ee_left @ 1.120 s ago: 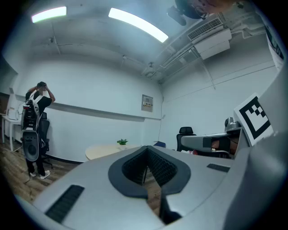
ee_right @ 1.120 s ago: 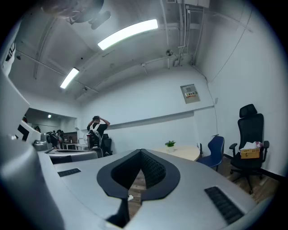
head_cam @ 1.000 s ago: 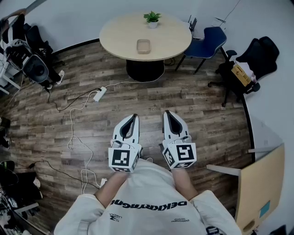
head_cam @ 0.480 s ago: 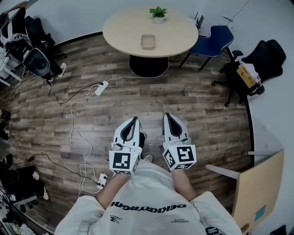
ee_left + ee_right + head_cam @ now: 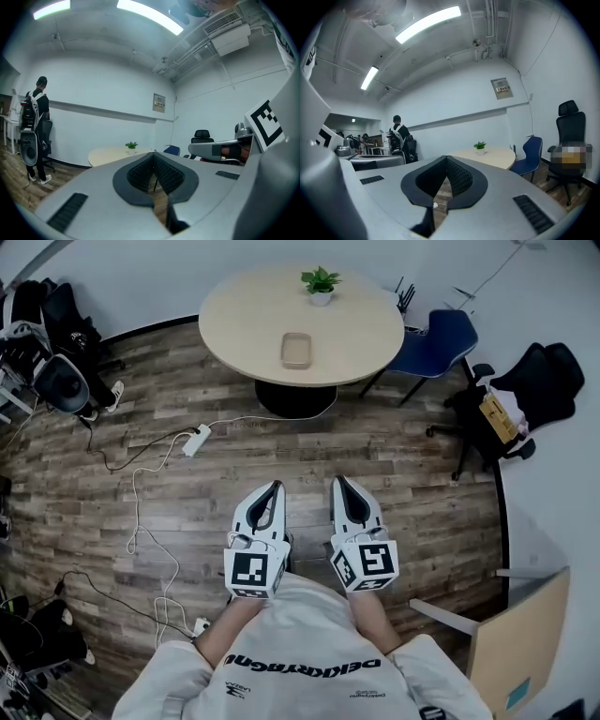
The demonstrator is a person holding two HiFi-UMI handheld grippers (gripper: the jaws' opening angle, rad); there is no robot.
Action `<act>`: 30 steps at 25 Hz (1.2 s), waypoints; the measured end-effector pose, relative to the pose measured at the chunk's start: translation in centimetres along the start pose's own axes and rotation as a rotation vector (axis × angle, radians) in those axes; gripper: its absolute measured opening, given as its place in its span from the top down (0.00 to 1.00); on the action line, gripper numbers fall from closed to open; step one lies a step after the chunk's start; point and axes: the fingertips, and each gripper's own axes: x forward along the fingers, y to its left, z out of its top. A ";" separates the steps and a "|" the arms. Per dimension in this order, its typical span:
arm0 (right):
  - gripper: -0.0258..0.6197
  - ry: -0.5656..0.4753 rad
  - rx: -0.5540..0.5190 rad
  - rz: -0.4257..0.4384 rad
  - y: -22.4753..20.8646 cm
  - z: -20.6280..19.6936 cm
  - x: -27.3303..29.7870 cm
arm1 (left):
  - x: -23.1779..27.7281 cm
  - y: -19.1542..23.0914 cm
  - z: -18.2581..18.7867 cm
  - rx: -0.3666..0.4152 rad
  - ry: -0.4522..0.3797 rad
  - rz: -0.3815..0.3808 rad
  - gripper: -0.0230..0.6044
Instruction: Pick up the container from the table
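Head view: left gripper (image 5: 276, 487) and right gripper (image 5: 339, 482) are held level, side by side in front of the person, both aimed at the table (image 5: 234, 329) but well apart from it, so this looks like the approach with nothing reached yet. The container (image 5: 296, 350) sits mid-table, with the plant (image 5: 321, 282) behind it near the far edge. The cable (image 5: 141, 479) and power strip (image 5: 197, 439) lie off to the left and the blue chair (image 5: 433, 334) is right of the table; neither seems to block the straight path. Left gripper view: jaws pressed together with nothing between; table and plant ahead, container not visible. Right gripper view: jaws closed and empty too, so they likely need opening before the grab.
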 end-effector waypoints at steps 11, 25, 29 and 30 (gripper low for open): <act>0.91 0.015 -0.020 0.005 -4.3 5.0 15.6 | 14.5 9.2 4.8 -0.009 -0.016 0.007 0.94; 0.91 0.055 -0.004 -0.037 -7.2 5.2 30.2 | 26.7 18.5 3.7 -0.038 0.059 -0.014 0.94; 0.91 0.084 -0.003 -0.035 -8.7 4.9 32.1 | 29.0 18.7 3.2 -0.070 0.079 -0.016 0.94; 0.91 0.089 0.001 -0.040 -9.3 4.7 32.5 | 29.6 18.6 2.9 -0.081 0.085 -0.015 0.94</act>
